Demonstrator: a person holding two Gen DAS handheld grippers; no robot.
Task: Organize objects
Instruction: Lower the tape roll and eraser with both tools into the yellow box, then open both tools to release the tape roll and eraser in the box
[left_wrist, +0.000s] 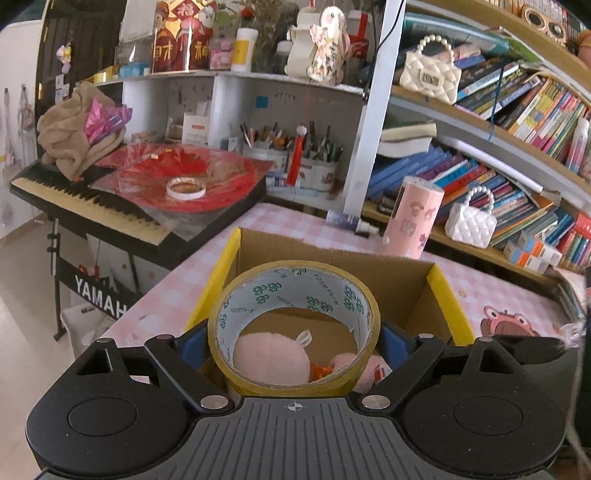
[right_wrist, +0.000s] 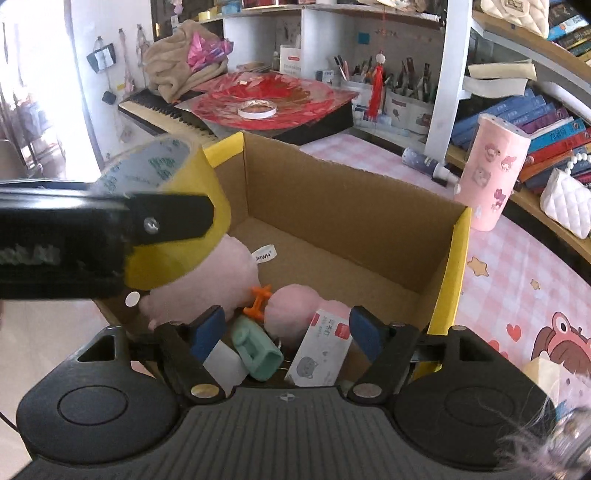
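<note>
My left gripper (left_wrist: 293, 345) is shut on a yellow tape roll (left_wrist: 295, 273), holding it above the near left corner of an open cardboard box (left_wrist: 406, 280). The roll and left gripper also show in the right wrist view (right_wrist: 177, 177), at the left over the box (right_wrist: 332, 199). Inside the box lie a pink plush toy (right_wrist: 221, 266), an orange piece (right_wrist: 258, 301), a green holder (right_wrist: 256, 350) and a white card box (right_wrist: 321, 349). My right gripper (right_wrist: 282, 334) is open and empty over the box's near edge.
A pink tumbler (right_wrist: 491, 170) stands on the pink checked table (right_wrist: 517, 266) beyond the box. White handbags (right_wrist: 565, 203) and books fill shelves at right. A keyboard (left_wrist: 88, 206) with a red disc and white tape ring (left_wrist: 185, 187) stands at left.
</note>
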